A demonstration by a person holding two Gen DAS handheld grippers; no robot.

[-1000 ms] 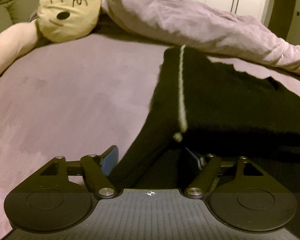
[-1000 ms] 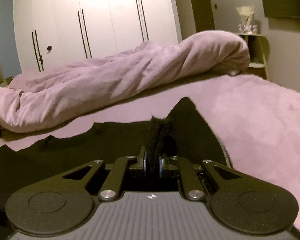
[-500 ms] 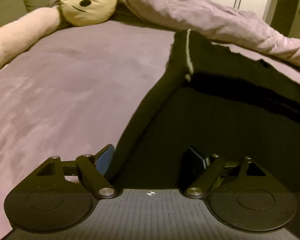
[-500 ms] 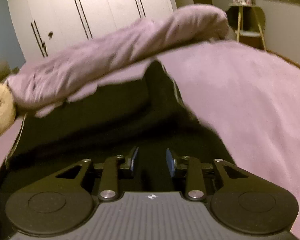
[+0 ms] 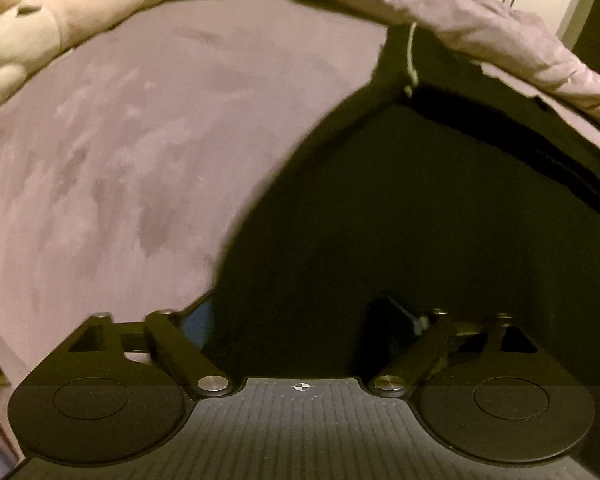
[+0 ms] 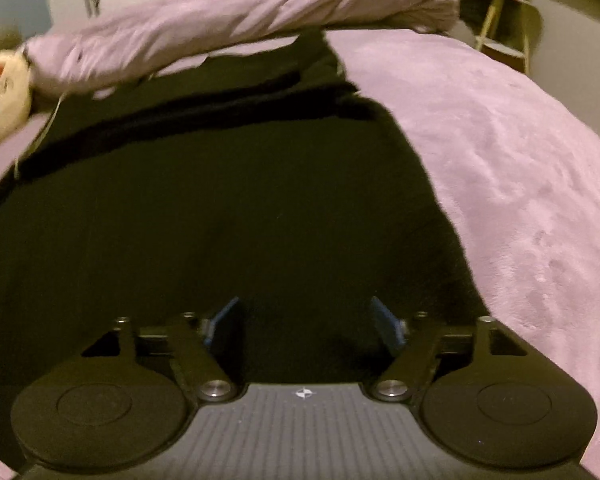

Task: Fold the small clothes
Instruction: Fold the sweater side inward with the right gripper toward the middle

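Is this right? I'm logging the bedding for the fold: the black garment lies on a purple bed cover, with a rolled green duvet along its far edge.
Not quite: the rolled duvet is purple, not green, as the right wrist view shows. The rest holds: the black garment lies on the purple bed cover, with the duvet along its far edge.

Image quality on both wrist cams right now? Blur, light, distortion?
Left wrist: dim warm light, black garment nearly featureless, its edge on the bedspread smeared by motion, strong fisheye bowing. Right wrist: blurrier, rolled duvet and plush toy streaked, garment folds barely readable; gripper bodies sharp in both.
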